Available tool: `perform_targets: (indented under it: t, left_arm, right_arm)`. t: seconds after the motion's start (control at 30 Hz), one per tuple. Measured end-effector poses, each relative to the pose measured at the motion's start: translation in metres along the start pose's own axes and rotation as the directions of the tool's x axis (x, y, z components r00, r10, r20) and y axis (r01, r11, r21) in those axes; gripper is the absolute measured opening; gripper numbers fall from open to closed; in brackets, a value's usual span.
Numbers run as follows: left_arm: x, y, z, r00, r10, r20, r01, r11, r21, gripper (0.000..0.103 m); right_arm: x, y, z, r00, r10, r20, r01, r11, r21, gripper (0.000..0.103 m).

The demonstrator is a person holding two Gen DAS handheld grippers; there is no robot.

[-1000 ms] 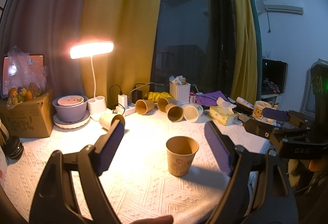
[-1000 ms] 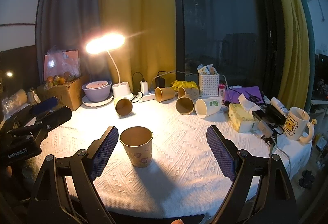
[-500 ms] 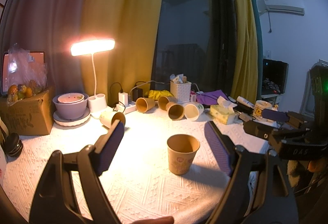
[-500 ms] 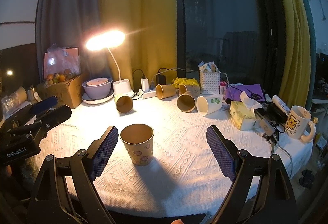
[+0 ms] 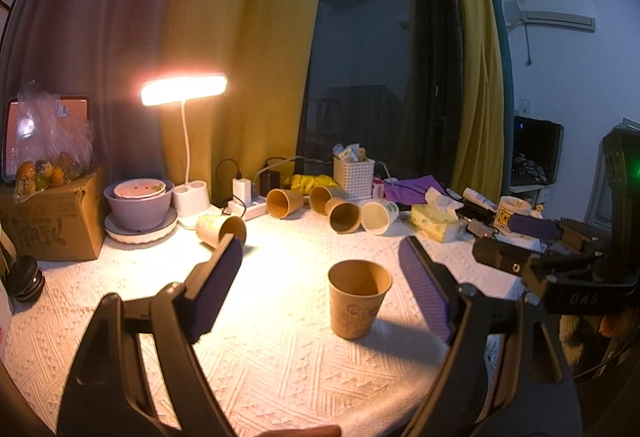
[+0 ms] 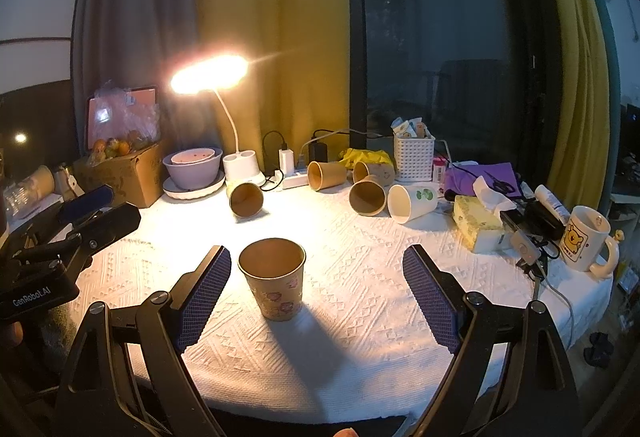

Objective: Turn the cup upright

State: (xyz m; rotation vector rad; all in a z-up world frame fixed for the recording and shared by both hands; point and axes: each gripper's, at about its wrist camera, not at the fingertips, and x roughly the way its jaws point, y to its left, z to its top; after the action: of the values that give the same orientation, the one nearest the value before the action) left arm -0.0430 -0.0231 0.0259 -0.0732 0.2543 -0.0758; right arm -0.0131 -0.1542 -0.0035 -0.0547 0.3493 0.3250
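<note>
A brown paper cup with a pink flower print (image 5: 358,303) (image 6: 274,283) stands upright on the white tablecloth, mouth up. My left gripper (image 5: 320,277) is open and empty; the cup sits between its fingers, nearer the right one, with no contact. My right gripper (image 6: 316,281) is open and empty; the cup stands just right of its left finger. The right gripper also shows at the right of the left wrist view (image 5: 532,233), and the left gripper at the left of the right wrist view (image 6: 92,205).
Several paper cups lie on their sides farther back (image 6: 246,199) (image 6: 366,197) (image 6: 412,201). A lit desk lamp (image 6: 210,73), lilac bowls (image 6: 192,169), a cardboard box (image 6: 120,173), a white basket (image 6: 414,157), a tissue pack (image 6: 478,221) and a bear mug (image 6: 584,243) crowd the table's back and right.
Both grippers have drawn back slightly from the upright cup, which stays standing in place. The jaws stay open.
</note>
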Motion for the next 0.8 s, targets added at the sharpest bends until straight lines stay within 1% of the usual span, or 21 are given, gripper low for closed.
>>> perform_targets:
  t: [0.63,0.8]
  left_arm:
    - [0.0008,0.0015,-0.0028,1.0,0.004,0.0,-0.004,1.0,-0.008,0.082]
    - [-0.0003,-0.0002,-0.0054,1.0,0.002,0.011,-0.002,1.0,-0.002,0.082]
  right_arm:
    - [0.0012,0.0016,-0.0005,1.0,0.002,-0.005,-0.002,1.0,-0.001,0.09]
    - [0.0015,0.002,-0.0003,1.0,0.001,-0.005,-0.001,1.0,-0.001,0.09]
